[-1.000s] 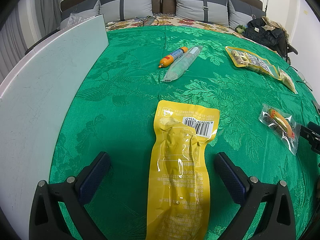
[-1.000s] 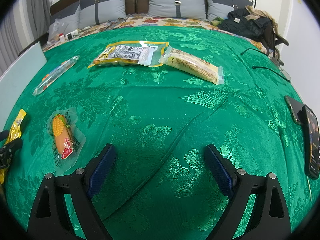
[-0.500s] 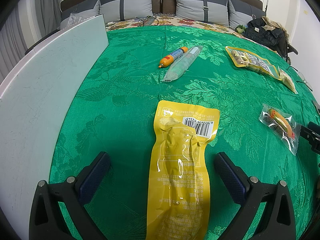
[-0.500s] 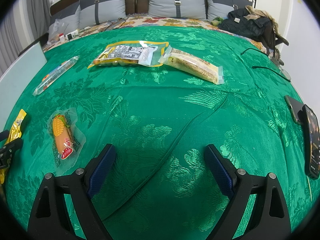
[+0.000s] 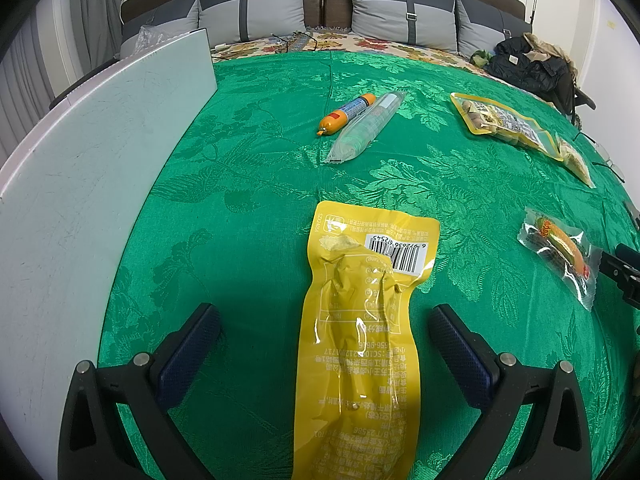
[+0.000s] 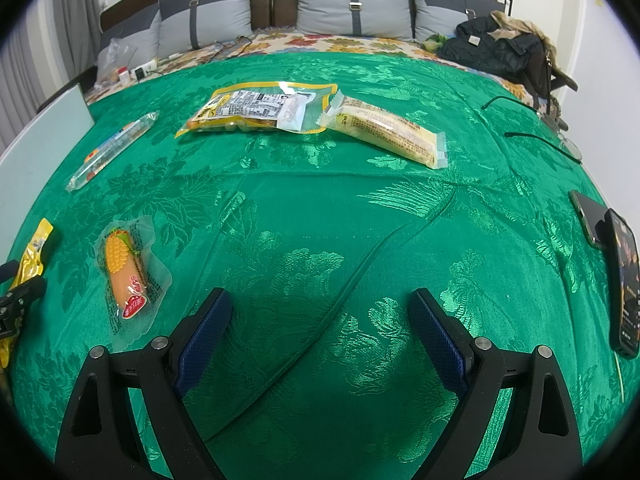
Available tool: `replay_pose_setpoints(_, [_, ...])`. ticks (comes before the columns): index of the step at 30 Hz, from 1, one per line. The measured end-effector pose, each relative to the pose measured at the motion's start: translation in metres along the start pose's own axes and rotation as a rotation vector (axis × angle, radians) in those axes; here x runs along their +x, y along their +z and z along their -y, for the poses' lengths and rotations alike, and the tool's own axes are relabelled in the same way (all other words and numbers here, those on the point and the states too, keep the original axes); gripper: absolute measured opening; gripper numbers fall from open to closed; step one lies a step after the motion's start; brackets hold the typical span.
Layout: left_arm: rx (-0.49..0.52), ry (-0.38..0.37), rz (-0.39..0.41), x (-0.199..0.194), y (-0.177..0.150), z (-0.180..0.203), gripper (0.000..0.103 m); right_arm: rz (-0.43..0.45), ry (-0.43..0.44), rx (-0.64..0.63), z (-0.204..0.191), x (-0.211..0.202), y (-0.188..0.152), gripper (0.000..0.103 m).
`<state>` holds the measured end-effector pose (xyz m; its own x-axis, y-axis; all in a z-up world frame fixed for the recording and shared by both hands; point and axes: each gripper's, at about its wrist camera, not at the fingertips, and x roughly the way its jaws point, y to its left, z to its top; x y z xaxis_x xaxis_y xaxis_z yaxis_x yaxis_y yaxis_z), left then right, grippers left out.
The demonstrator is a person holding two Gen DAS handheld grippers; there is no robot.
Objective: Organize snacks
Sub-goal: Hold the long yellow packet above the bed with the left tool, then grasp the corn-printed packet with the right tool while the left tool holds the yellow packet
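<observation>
A long yellow snack pouch (image 5: 360, 332) lies on the green bedspread between the open fingers of my left gripper (image 5: 324, 332), untouched by the pads. Farther off lie an orange sausage stick (image 5: 346, 114) and a clear wrapped stick (image 5: 366, 128). A corn-print sausage pack (image 5: 560, 252) lies to the right; it also shows in the right wrist view (image 6: 124, 276). My right gripper (image 6: 320, 328) is open and empty over bare cloth. A yellow-rimmed nut bag (image 6: 256, 112) and a pale wrapped cake bar (image 6: 384, 130) lie beyond it.
A white board (image 5: 80, 184) stands along the left side of the bed. Two phones (image 6: 616, 264) lie at the right edge. A cable and glasses (image 6: 568, 148) lie far right. Grey pillows (image 6: 352, 8) and a dark jacket (image 6: 496, 48) are at the head.
</observation>
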<state>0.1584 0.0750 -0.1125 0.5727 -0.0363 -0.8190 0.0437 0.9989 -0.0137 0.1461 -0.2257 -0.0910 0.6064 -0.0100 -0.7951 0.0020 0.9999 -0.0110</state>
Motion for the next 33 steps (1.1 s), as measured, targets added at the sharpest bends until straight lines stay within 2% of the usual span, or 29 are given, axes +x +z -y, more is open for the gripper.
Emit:
replay_pose_setpoints(6, [0.008,-0.001,-0.008,0.0,0.0,0.0,0.103,0.0,-0.001,-0.001,0.0,0.0,0.0,0.093])
replay_pose_setpoints(8, [0.045,-0.023,-0.051,0.0,0.002,-0.001,0.103,-0.014,0.009,-0.012,0.0,0.0,0.001,0.092])
replay_pose_setpoints(10, [0.068,-0.036,-0.103,-0.001,0.004,-0.002,0.102,-0.07,0.034,-0.031,0.0,-0.001,0.008,0.089])
replay_pose_setpoints(12, [0.083,-0.044,-0.12,-0.003,0.005,-0.002,0.095,-0.072,0.112,-0.029,-0.005,-0.014,0.019,0.089])
replay_pose_setpoints(13, [0.092,-0.049,-0.125,-0.005,0.006,-0.001,0.088,-0.07,0.146,-0.056,-0.014,-0.019,0.025,0.089])
replay_pose_setpoints(15, [0.113,-0.065,-0.131,-0.008,0.008,0.003,0.057,-0.099,0.202,-0.163,-0.044,-0.022,0.038,0.091])
replay_pose_setpoints(16, [0.125,-0.066,-0.135,-0.01,0.009,0.005,0.051,-0.134,0.233,-0.223,-0.063,-0.018,0.043,0.091])
replay_pose_setpoints(18, [0.124,-0.057,-0.15,-0.011,0.01,0.006,0.048,-0.225,0.26,-0.337,-0.099,0.0,0.047,0.091])
replay_pose_setpoints(21, [0.061,-0.096,-0.158,-0.021,0.003,-0.009,0.047,-0.311,0.206,-0.436,-0.136,0.027,0.045,0.087])
replay_pose_setpoints(22, [0.037,-0.114,-0.155,-0.025,-0.001,-0.015,0.047,-0.321,0.218,-0.421,-0.139,0.029,0.045,0.073])
replay_pose_setpoints(23, [0.018,-0.129,-0.151,-0.03,-0.004,-0.02,0.047,-0.322,0.222,-0.377,-0.137,0.027,0.049,0.045])
replay_pose_setpoints(25, [-0.034,-0.169,-0.139,-0.04,-0.01,-0.031,0.047,-0.362,0.268,-0.283,-0.128,0.022,0.051,0.045])
replay_pose_setpoints(28, [-0.112,-0.24,-0.113,-0.056,-0.017,-0.042,0.047,-0.35,0.271,-0.252,-0.119,0.004,0.048,0.044])
replay_pose_setpoints(33, [-0.202,-0.339,-0.05,-0.096,-0.014,-0.055,0.047,-0.292,0.328,-0.137,-0.116,-0.035,0.051,0.045])
